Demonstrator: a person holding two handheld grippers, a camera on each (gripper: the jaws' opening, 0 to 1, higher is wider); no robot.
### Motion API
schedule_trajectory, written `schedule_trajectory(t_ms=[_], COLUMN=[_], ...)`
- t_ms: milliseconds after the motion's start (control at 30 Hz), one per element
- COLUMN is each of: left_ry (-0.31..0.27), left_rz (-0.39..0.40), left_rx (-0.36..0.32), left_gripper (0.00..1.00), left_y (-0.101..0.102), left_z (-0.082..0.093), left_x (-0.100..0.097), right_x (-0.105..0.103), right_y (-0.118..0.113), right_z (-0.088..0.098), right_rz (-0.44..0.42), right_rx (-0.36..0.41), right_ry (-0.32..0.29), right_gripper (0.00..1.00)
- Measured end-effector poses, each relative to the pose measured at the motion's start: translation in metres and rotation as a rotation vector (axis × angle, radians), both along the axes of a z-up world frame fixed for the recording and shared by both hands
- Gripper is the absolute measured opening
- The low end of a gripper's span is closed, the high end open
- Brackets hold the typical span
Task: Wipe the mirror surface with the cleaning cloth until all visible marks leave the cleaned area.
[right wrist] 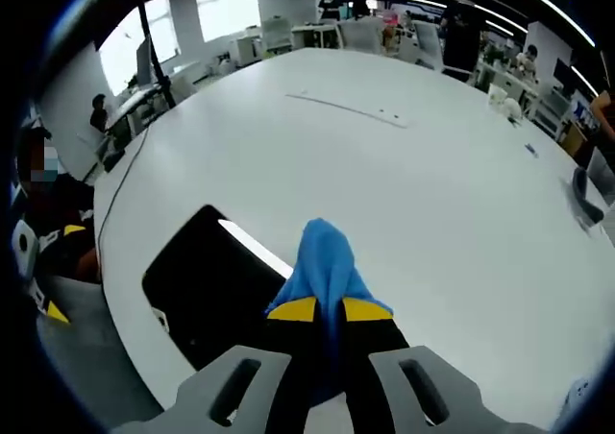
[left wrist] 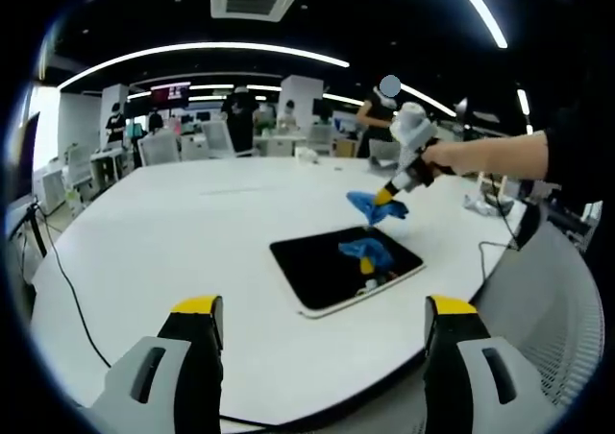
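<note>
blue cleaning cloth: lower end hidden between yellow-tipped fingers | dark rectangular mirror: near corner covered by cloth

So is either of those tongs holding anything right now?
The right tongs pinch the blue cloth by one bunched end. The left tongs are open, holding nothing.
</note>
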State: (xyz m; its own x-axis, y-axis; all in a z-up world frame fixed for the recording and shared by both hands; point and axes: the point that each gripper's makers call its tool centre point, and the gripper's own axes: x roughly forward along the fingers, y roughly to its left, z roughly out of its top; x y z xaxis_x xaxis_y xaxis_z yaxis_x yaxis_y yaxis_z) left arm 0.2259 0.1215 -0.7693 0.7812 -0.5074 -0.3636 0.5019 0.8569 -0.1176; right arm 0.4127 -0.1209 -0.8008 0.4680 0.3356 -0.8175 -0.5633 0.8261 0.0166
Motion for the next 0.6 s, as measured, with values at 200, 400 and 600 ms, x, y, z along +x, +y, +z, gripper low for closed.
schedule_trajectory(t_ms=[200, 400, 600], left_ry=[0.000, -0.001, -0.001], left_rz=[-0.004, -0.004, 0.000], left_rx=[0.000, 0.001, -0.001], left_gripper=[0.86, 0.86, 0.86], left_y=[-0.001, -0.001, 0.000], left_z=[0.000, 0.000, 0.000], left_x=[-0.001, -0.001, -0.001], right_x=[-0.009, -0.017, -0.028], right_y=[-0.019, -0.040, -0.057], right_z=[0.007, 0.008, 0.006], right_rz=[-0.027, -0.089, -0.122], right_rx=[0.014, 0.037, 0.014], right_ry=[0.002, 0.010, 0.002], right_gripper=[0.03, 0.03, 0.03])
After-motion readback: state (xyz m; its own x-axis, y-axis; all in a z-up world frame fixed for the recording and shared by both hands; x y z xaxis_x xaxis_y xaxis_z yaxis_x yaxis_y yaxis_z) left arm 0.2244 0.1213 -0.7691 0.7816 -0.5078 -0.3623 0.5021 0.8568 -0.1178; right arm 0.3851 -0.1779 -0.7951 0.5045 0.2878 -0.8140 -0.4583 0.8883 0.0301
